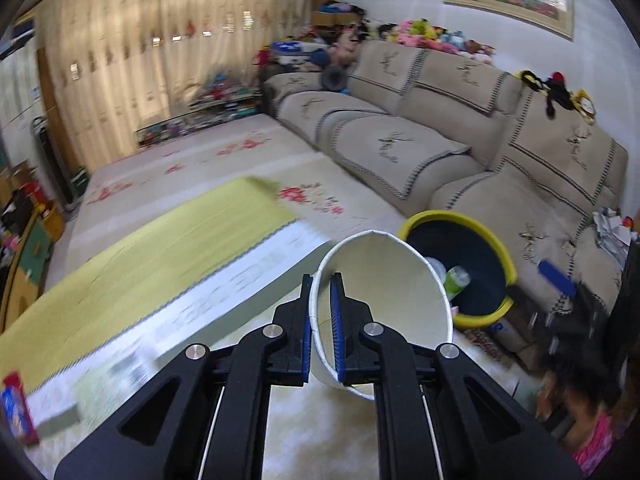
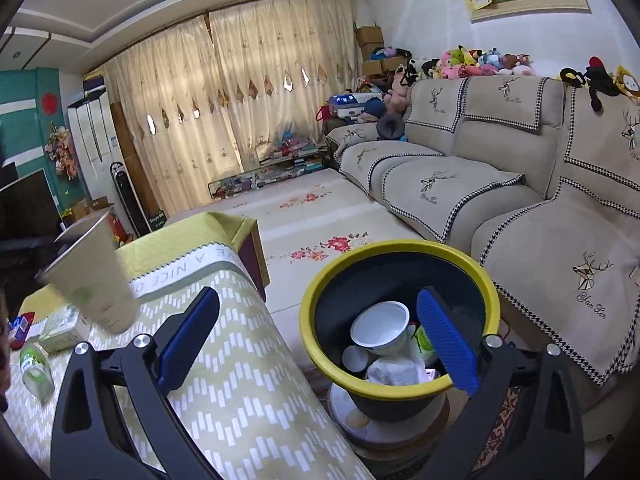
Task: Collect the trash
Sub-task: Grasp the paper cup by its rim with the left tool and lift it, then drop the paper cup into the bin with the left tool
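My left gripper [image 1: 322, 312] is shut on the wall of a white paper cup [image 1: 384, 300], one pad inside the rim and one outside. The cup is tilted with its mouth toward a black bin with a yellow rim [image 1: 440, 216] by the sofa. From the right wrist, the cup [image 2: 92, 280] hangs in the air above the table at the left. My right gripper [image 2: 320, 336] is open and empty, right in front of the bin [image 2: 400, 246]. The bin holds a white bowl [image 2: 380, 326], crumpled tissue [image 2: 394, 372], a small cup and a green bottle.
A table with a yellow-green cloth [image 2: 224, 360] lies left of the bin; on it are a plastic bottle [image 2: 36, 368], a small box [image 2: 60, 328] and a red packet [image 1: 16, 408]. A beige sofa [image 2: 520, 208] stands behind the bin. A person in pink [image 1: 596, 436] is at the lower right.
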`<state>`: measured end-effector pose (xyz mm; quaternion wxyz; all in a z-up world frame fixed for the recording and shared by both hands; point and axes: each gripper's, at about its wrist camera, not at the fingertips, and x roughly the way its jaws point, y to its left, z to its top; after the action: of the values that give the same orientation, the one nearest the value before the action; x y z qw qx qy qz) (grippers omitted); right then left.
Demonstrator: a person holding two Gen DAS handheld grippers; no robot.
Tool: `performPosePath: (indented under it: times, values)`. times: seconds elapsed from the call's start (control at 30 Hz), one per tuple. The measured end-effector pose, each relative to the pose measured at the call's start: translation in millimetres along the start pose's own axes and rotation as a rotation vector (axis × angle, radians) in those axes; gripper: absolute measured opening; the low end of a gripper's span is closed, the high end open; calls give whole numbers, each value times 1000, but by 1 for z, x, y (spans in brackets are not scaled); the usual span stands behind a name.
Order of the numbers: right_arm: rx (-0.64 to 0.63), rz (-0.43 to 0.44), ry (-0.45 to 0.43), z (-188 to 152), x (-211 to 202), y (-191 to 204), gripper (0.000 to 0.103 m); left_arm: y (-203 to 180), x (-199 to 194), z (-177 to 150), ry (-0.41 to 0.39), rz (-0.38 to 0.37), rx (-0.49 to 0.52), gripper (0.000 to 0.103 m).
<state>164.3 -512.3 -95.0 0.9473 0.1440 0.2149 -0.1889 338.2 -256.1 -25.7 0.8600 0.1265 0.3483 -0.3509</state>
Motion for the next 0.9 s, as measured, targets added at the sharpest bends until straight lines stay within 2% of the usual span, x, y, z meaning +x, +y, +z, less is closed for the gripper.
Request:
performPosePath:
  times: [0.2,0.4,0.53,0.67,0.73,0.77,0.8,0.9]
  values:
    - [-14,-1,0,-3,-6,-1,94,-60,52,57,24,-92,92,9]
    - [12,7,41,-2,2,-6,94,-125,110,103,98,-184,183,9]
    - [24,8,50,-2,3,-9,94,-158,148,120,154,-201,236,9]
    - [28,7,68,0,7,-10,94,-177,180,121,215,-236,243,11]
    - [35,5,77,2,9,-12,94,-180,195,117,239,-240,234,34]
    - [40,4,81,2,11,-13,94,-181,199,115,241,-239,235,54]
    - [44,3,84,2,12,-14,94,-181,200,113,228,-232,237,62]
    - [42,-1,86,3,14,-16,94,-171,185,108,192,-227,226,62]
